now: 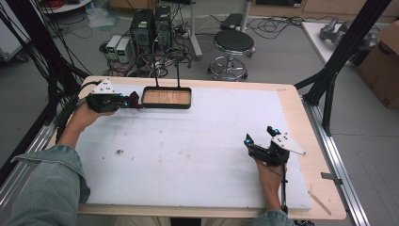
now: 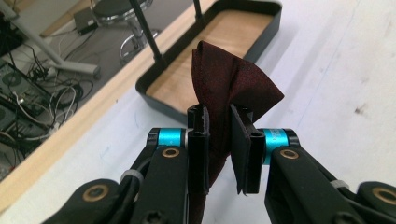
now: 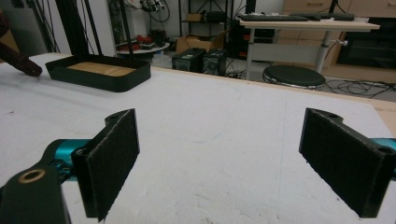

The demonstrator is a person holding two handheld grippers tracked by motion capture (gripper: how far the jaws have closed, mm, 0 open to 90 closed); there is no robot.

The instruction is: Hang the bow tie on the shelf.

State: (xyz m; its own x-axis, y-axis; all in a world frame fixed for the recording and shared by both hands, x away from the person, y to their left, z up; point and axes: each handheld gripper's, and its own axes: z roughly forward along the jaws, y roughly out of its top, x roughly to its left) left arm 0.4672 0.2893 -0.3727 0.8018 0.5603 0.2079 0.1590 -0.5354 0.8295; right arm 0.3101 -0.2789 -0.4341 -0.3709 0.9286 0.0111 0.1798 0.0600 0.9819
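A white foam-covered table [image 1: 188,150] stands in a cluttered lab, with computer towers, cables and a round stool [image 1: 234,42] on the floor beyond its far edge. Near that edge sits a shallow black tray [image 1: 167,105] with a wooden floor and two thin uprights rising from it. The left gripper [image 1: 123,100] hovers just beside the tray's left end, its jaws clamped on a folded dark red cloth [image 2: 233,86]; the cloth sticks out past the fingertips and points toward the tray (most likely so it can be laid inside). In the left gripper view the fold stands up between the pads, pinched low so the bulk hangs free ahead. The right gripper [image 1: 259,136] rests well apart at the near right of the table, jaws spread wide with nothing between them, probably kept out of the way while the other hand works.
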